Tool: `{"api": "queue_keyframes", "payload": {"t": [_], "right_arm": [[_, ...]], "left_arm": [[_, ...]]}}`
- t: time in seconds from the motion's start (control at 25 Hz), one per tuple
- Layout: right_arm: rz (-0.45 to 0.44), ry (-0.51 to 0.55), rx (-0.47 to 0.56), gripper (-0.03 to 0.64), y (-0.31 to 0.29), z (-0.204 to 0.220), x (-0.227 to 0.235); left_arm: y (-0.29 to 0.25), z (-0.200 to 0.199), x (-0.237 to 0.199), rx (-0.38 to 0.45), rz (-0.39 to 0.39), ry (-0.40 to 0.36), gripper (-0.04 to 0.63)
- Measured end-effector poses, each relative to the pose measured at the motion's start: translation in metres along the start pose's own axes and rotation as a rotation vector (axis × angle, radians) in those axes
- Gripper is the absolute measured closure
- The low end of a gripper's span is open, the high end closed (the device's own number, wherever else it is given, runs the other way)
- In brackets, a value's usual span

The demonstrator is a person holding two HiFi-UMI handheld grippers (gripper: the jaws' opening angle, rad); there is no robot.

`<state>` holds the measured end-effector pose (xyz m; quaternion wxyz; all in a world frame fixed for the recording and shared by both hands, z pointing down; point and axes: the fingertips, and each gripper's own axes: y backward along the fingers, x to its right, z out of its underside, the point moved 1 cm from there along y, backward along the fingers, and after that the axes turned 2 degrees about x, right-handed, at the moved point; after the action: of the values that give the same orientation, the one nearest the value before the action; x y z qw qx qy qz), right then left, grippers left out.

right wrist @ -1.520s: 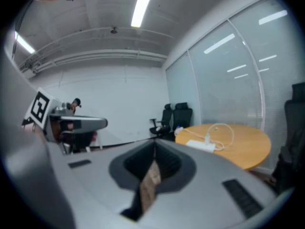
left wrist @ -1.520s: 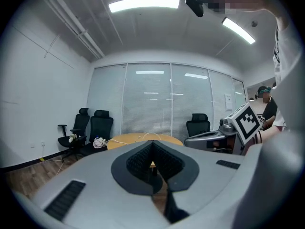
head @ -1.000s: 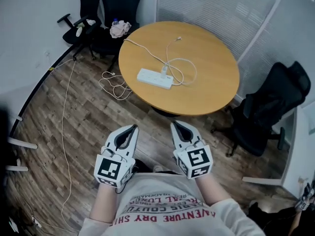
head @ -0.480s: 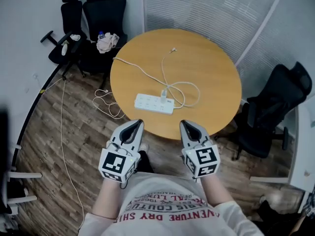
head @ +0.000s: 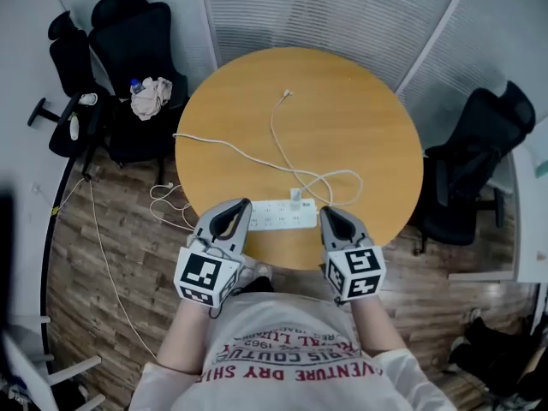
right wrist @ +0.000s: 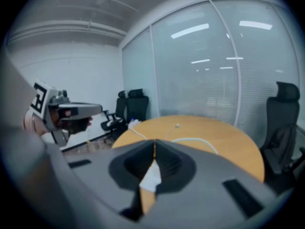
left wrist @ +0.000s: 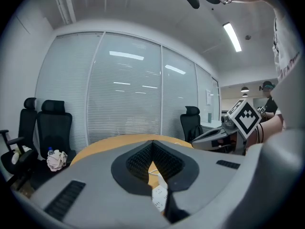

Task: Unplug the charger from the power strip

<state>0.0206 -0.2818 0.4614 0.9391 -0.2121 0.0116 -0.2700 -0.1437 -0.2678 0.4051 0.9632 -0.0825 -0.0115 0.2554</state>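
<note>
A white power strip [head: 278, 216] lies near the front edge of the round wooden table [head: 360, 118]. A small white charger [head: 295, 197] is plugged into its right part, and its white cable [head: 278, 135] loops across the tabletop. My left gripper [head: 242, 204] is shut and empty, its tip over the strip's left end. My right gripper [head: 326, 213] is shut and empty just right of the strip. The strip shows through the gap behind the shut jaws in the left gripper view [left wrist: 159, 197] and in the right gripper view [right wrist: 151, 178].
Black office chairs stand at the left [head: 137, 41] and at the right [head: 479, 144] of the table. A cloth [head: 150, 97] and a bottle lie on the left chair. The strip's cord [head: 171, 204] trails over the wooden floor. Glass walls with blinds stand behind.
The person has walked up to the table. Both shut grippers have moved forward from over the floor to the table's near edge, on either side of the power strip.
</note>
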Motion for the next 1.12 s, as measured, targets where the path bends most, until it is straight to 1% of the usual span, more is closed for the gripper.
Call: {"api": "queue_keyframes", "payload": {"t": [0.12,0.24,0.32,0.48,0.6,0.72,0.8,0.92,1.0,1.12], "right_arm": [[0.056,-0.048,-0.037,0.589,-0.017,0.010,0.005],[0.083,-0.067,-0.076,0.589,-0.032,0.020,0.008],[0.087,-0.069,-0.103,0.589,-0.041,0.028,0.009],[0.056,-0.075,-0.146,0.589,-0.052,0.047,0.004],[0.063,-0.080,-0.173,0.588,-0.057,0.059,0.007],[0.077,-0.095,-0.203,0.588,-0.063,0.073,0.008],[0.075,-0.105,-0.224,0.588,-0.066,0.080,0.008],[0.049,-0.126,-0.252,0.588,-0.072,0.090,0.006],[0.045,-0.131,-0.264,0.588,-0.074,0.095,0.007],[0.062,-0.126,-0.282,0.588,-0.077,0.101,0.011]], "left_arm": [[-0.015,0.025,-0.014,-0.047,0.060,-0.013,0.563],[-0.033,0.054,-0.024,-0.079,0.113,0.014,0.563],[-0.046,0.081,-0.030,-0.105,0.153,0.033,0.563],[-0.060,0.134,-0.029,-0.183,0.238,0.040,0.563],[-0.071,0.159,-0.017,-0.200,0.330,0.037,0.563],[-0.082,0.183,-0.001,-0.239,0.422,-0.009,0.563],[-0.090,0.199,0.009,-0.286,0.469,-0.065,0.563],[-0.099,0.222,0.022,-0.360,0.528,-0.154,0.563],[-0.104,0.230,0.029,-0.386,0.555,-0.183,0.563],[-0.112,0.237,0.031,-0.434,0.544,-0.206,0.563]]}}
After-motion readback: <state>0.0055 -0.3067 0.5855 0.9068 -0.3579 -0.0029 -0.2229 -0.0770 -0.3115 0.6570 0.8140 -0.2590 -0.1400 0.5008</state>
